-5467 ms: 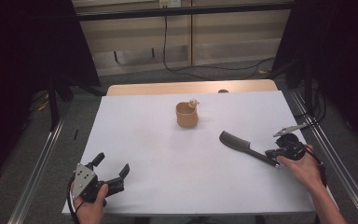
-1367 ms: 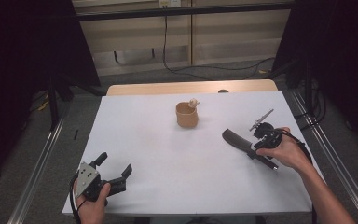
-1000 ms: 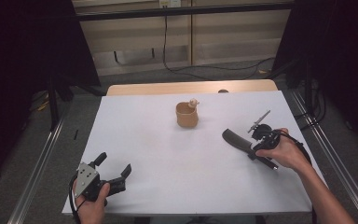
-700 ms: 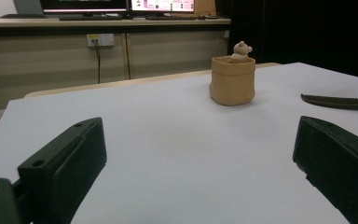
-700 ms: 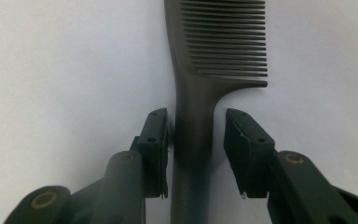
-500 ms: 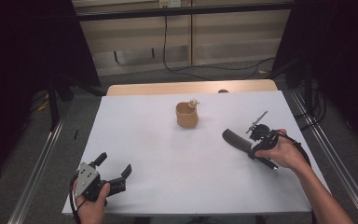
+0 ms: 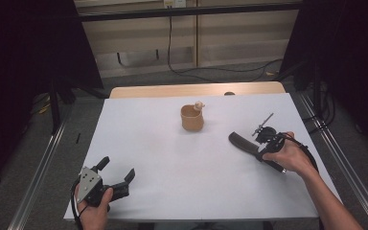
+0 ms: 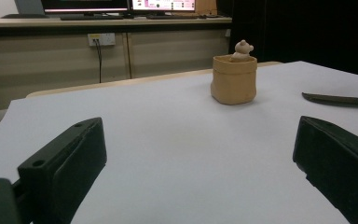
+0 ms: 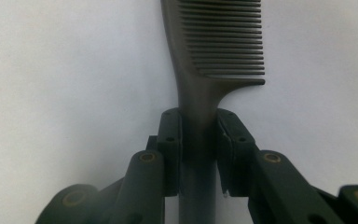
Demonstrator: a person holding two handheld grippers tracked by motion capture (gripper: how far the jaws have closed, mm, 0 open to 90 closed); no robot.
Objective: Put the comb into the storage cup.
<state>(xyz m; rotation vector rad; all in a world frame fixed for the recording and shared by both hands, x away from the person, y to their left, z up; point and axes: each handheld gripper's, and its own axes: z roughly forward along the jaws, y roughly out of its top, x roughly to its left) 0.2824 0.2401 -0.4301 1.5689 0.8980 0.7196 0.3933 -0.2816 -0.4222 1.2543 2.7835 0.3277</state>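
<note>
Upright, tan pot [image 7: 192, 119] holds bear figurine [image 7: 199, 105].

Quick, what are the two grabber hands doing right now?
Left gripper: open, holding nothing, resting low over the white table.
Right gripper: jaws have just been closing, now shut on the handle of the dark plastic comb.

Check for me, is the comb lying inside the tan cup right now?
No, the comb lies flat on the white table, apart from the tan cup.
</note>
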